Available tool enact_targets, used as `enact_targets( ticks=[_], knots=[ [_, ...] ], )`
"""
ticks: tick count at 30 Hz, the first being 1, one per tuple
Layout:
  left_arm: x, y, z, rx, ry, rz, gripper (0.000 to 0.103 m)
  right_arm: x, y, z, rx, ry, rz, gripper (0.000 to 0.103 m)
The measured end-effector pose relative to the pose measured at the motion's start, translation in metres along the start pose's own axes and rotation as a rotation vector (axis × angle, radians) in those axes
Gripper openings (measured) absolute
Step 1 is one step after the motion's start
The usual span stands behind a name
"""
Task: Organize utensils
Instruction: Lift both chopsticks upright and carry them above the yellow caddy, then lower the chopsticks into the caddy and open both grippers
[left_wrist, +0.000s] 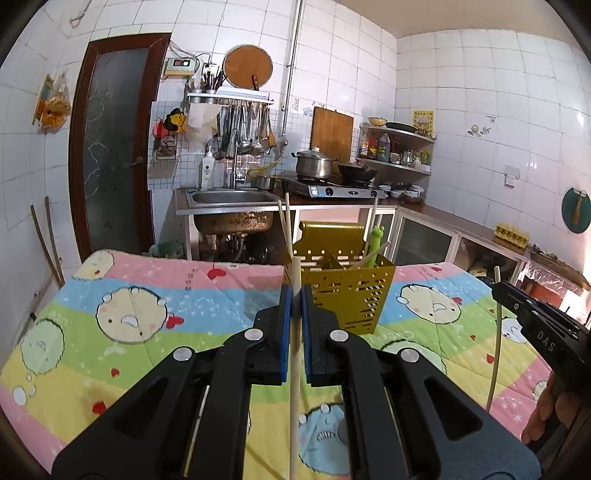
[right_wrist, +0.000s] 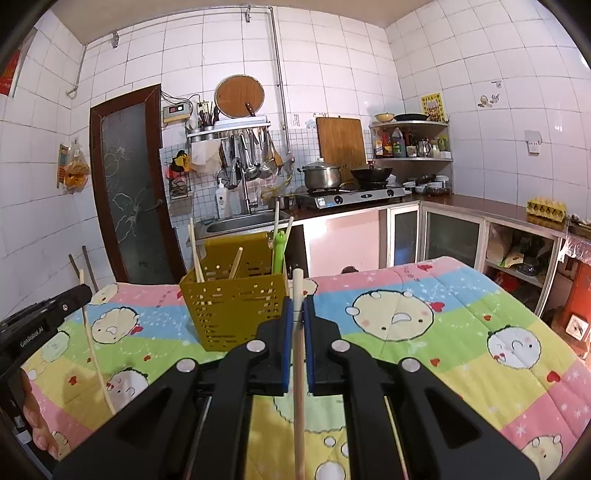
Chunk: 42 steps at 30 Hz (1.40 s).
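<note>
The left gripper (left_wrist: 295, 295), a black two-finger clamp with blue pads, is closed tight on a pale wooden chopstick (left_wrist: 294, 369) that runs upright through the pads, its top just above them. The right gripper (right_wrist: 297, 308) is clamped the same way on a second pale wooden chopstick (right_wrist: 298, 387), also near vertical.

From the left wrist view, the mustard-yellow perforated metal utensil holder (left_wrist: 347, 295) stands at about one o'clock, just beyond the fingertips, on the pastel cartoon-print quilt (left_wrist: 129, 288). From the right wrist view it sits at about eleven o'clock. It already holds several chopsticks and a green frog-topped utensil (right_wrist: 279, 247).

The step in hand looks like dropping both sticks into the holder. To do it well, I would lift each stick's lower end above the rim, bring it over an open compartment, keep it near upright, and clear the sticks already leaning inside. Taking the hands in turn should keep the grippers apart. Release only once the tip is below the rim.
</note>
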<state>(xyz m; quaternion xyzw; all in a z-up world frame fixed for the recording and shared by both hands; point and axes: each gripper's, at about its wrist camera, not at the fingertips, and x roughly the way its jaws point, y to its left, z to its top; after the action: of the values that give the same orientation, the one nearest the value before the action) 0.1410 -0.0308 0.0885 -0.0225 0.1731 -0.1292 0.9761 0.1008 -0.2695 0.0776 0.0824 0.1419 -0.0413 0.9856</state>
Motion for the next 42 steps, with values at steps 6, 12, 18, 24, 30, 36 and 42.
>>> enact_targets(
  ticks=[6,12,18,24,30,36,42],
  knots=[
    [0.019,-0.008,0.027,0.029,-0.042,0.014,0.004,0.018,0.007,0.023,-0.03,-0.05,-0.018,0.006],
    [0.037,-0.017,0.075,0.033,-0.131,0.011,0.004,0.036,0.014,0.067,-0.032,-0.138,0.001,0.006],
    [0.058,-0.023,0.119,0.007,-0.22,0.007,0.004,0.067,0.027,0.118,-0.024,-0.258,0.036,0.006],
    [0.074,-0.02,0.152,-0.034,-0.289,0.009,0.004,0.101,0.03,0.152,0.024,-0.351,0.074,0.006],
    [0.104,-0.021,0.158,-0.041,-0.292,0.004,0.004,0.134,0.037,0.158,0.031,-0.394,0.068,0.006],
    [0.136,-0.021,0.123,-0.026,-0.225,0.001,0.004,0.165,0.041,0.14,0.001,-0.372,0.066,0.006],
    [0.165,-0.006,0.09,-0.049,-0.124,0.016,0.004,0.185,0.026,0.112,0.038,-0.288,0.077,0.006]
  ],
)
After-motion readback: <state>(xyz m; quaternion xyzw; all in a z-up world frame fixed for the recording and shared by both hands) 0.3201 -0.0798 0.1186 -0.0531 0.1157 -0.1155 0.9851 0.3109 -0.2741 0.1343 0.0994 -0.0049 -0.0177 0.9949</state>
